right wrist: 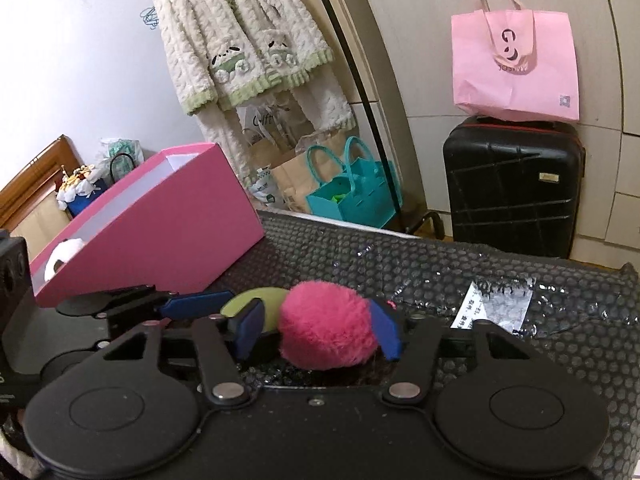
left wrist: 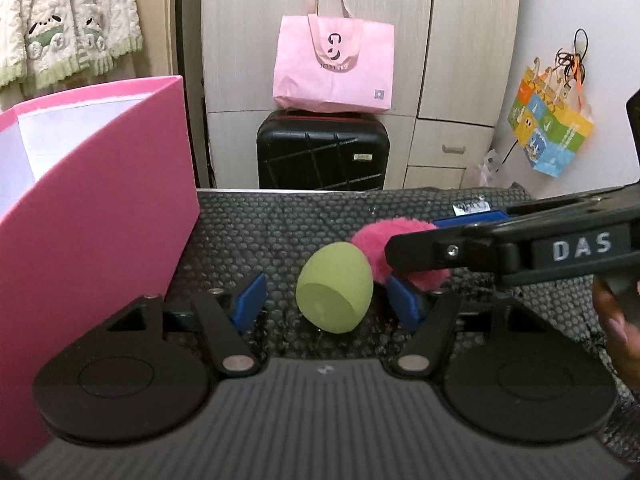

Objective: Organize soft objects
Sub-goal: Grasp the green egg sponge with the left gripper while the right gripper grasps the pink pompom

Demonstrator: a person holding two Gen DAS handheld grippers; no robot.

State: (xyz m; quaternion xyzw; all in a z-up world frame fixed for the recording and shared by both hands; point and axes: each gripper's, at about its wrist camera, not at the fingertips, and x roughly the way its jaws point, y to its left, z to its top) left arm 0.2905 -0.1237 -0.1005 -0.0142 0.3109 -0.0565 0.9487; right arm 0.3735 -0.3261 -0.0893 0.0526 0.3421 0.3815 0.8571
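Note:
A green egg-shaped sponge (left wrist: 334, 298) lies on the black bubble mat (left wrist: 248, 232) between the blue pads of my left gripper (left wrist: 327, 302). There is a gap on each side, so the gripper is open. Just right of it sits a fluffy pink pompom (right wrist: 328, 326). My right gripper (right wrist: 318, 330) straddles the pompom without squeezing the fur, and a slit shows at the left pad, so it is open too. In the left wrist view one right finger (left wrist: 440, 252) crosses in front of the pompom (left wrist: 376, 240). The sponge (right wrist: 256, 306) peeks out behind the pompom.
An open pink box (left wrist: 100, 220) stands on the mat at the left, with a white plush toy (right wrist: 64, 254) inside. A paper label (right wrist: 496, 304) lies on the mat to the right. Behind the table are a black suitcase (right wrist: 512, 192) and a pink tote (right wrist: 516, 64). A hand (left wrist: 620, 328) shows at the right edge.

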